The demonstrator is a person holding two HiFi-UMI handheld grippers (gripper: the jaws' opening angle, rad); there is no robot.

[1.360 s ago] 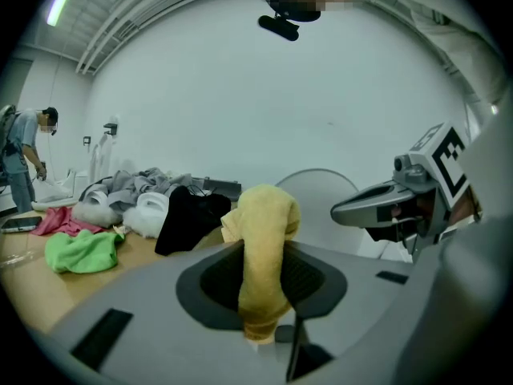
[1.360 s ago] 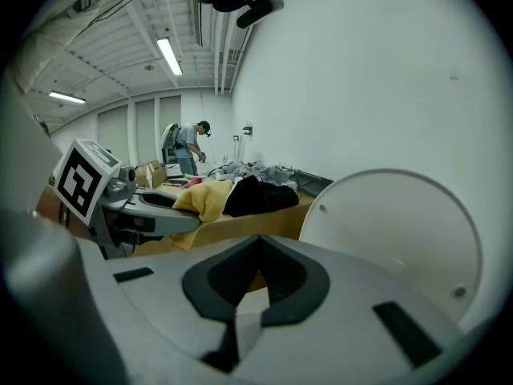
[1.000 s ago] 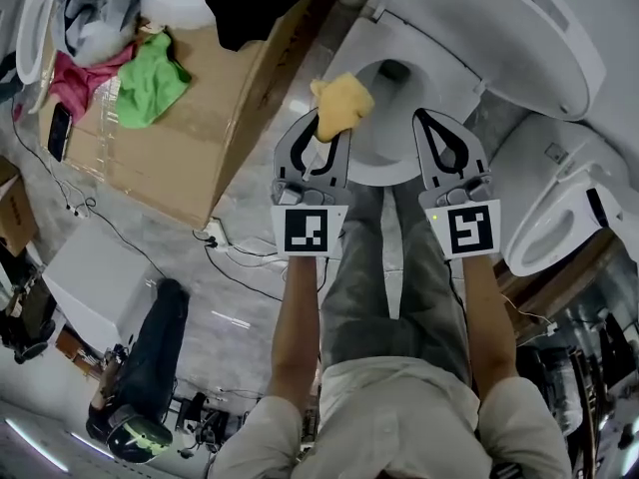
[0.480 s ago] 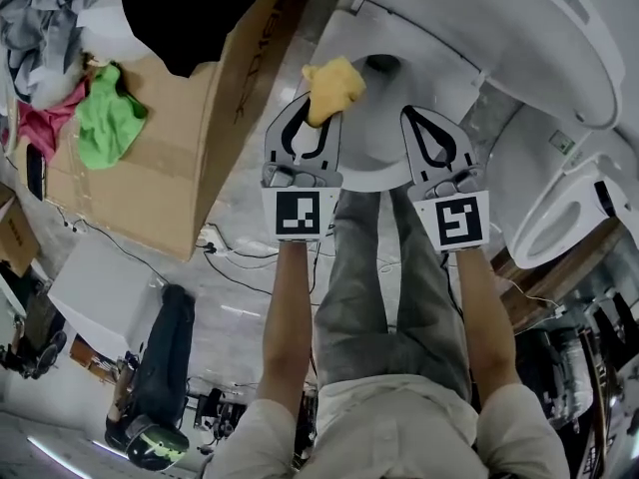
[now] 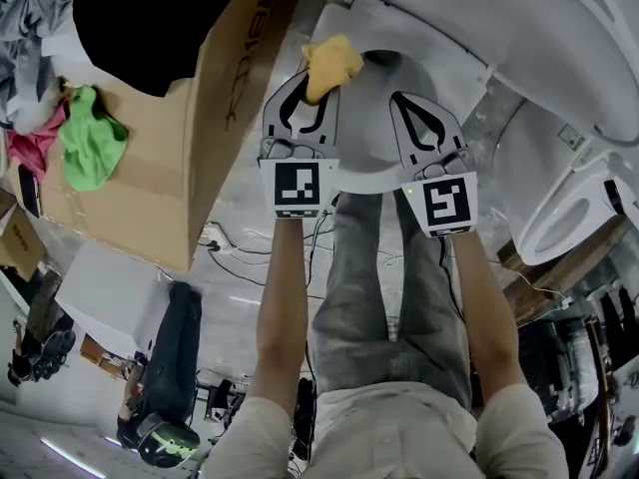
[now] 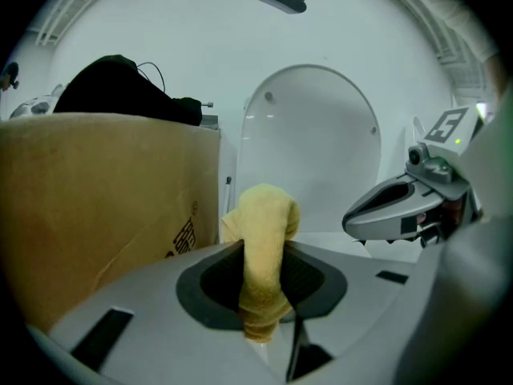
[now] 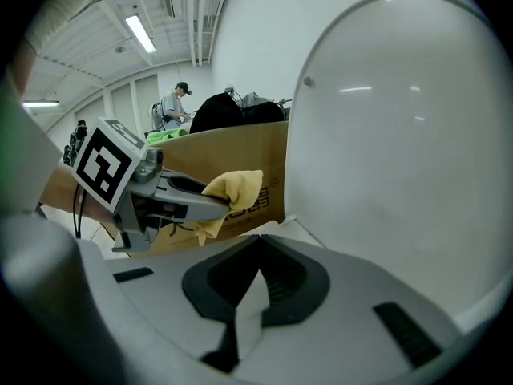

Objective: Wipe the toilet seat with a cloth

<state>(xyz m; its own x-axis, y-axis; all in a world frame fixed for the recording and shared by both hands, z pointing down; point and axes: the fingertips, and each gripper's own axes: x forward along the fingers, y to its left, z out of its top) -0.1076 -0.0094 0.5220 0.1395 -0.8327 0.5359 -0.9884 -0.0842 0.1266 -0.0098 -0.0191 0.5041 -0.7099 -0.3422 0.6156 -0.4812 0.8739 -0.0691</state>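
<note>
Your left gripper has its jaws clamped on the yellow cloth, by the toilet seat. Your right gripper is alongside, jaws closed together and holding nothing.

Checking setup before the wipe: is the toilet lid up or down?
Up: the toilet lid stands upright behind the yellow cloth, its underside facing the left gripper view.
</note>
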